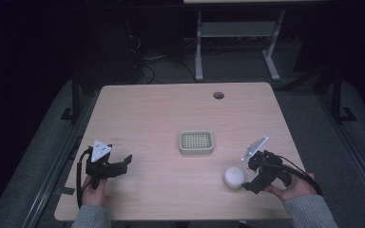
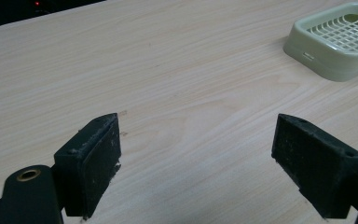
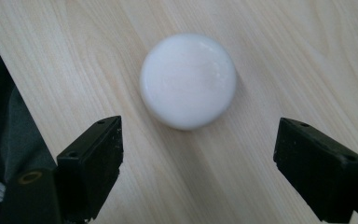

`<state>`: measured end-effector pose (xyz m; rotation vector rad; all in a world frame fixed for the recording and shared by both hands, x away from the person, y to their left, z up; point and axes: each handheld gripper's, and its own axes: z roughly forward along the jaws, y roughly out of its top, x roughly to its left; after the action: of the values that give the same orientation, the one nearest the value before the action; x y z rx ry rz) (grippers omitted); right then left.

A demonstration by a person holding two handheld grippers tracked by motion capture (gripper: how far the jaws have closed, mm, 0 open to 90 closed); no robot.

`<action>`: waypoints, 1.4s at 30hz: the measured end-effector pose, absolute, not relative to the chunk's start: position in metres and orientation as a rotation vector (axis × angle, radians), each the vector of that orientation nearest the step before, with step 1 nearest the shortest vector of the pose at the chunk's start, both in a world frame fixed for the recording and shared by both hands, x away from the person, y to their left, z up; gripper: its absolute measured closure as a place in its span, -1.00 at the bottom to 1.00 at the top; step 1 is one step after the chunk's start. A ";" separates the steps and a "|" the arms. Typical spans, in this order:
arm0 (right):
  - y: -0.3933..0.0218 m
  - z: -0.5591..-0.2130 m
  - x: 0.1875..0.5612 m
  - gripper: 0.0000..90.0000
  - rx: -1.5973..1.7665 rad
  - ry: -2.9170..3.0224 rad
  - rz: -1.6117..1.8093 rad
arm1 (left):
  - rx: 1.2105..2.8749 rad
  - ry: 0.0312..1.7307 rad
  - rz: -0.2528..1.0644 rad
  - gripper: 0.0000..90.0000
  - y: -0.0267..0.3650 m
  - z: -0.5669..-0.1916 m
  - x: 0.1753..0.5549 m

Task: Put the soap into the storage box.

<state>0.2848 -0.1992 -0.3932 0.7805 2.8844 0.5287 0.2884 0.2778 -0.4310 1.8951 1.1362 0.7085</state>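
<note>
Light wood counter (image 1: 161, 123) carried two things: a pale green soap dish (image 1: 196, 142) with a grid insert, near the middle, and a round white soap (image 1: 234, 176) toward the near right. Dish and soap were apart, soap nearer the person and to the right of the dish. A round cable hole (image 1: 218, 95) sat near the counter's far edge.

Left gripper (image 1: 123, 163) sat at the near left, held in the left hand (image 1: 93, 190), jaws spread wide with nothing between them. In the left gripper view the gripper (image 2: 196, 158) faced bare wood, jaws well apart, dish (image 2: 340, 42) off at the upper right (partly cut by the frame edge). Could not tell whether the jaws touched the counter.

Right gripper (image 1: 245, 183) was at the near right, held in the right hand (image 1: 294, 187), jaw tips just beside the soap in the high view. In the right gripper view the gripper (image 3: 198, 158) had its jaws wide apart, soap (image 3: 188, 80) lying on the counter just ahead of the gap and centred on it, not between the pads, not touched by either jaw. Grey sleeve (image 3: 0, 154) showed at the left edge of that view.

Grey three-cornered plates topped both grippers, cables trailing back toward the person. Dark floor and a table frame (image 1: 237, 42) beyond the counter.
</note>
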 end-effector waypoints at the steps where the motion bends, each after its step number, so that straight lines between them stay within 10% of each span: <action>1: -0.195 -0.394 0.287 -0.66 0.766 2.896 0.521 | 1.896 1.135 0.710 -0.66 0.278 -0.431 0.288; 42: -0.153 -0.427 0.315 -0.67 0.714 3.017 0.345 | 1.884 1.138 0.711 -0.66 0.279 -0.431 0.288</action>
<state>0.3150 -0.1530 -0.4268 0.7136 3.0166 0.3445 0.2883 0.2785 -0.4305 1.8840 1.1379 0.7106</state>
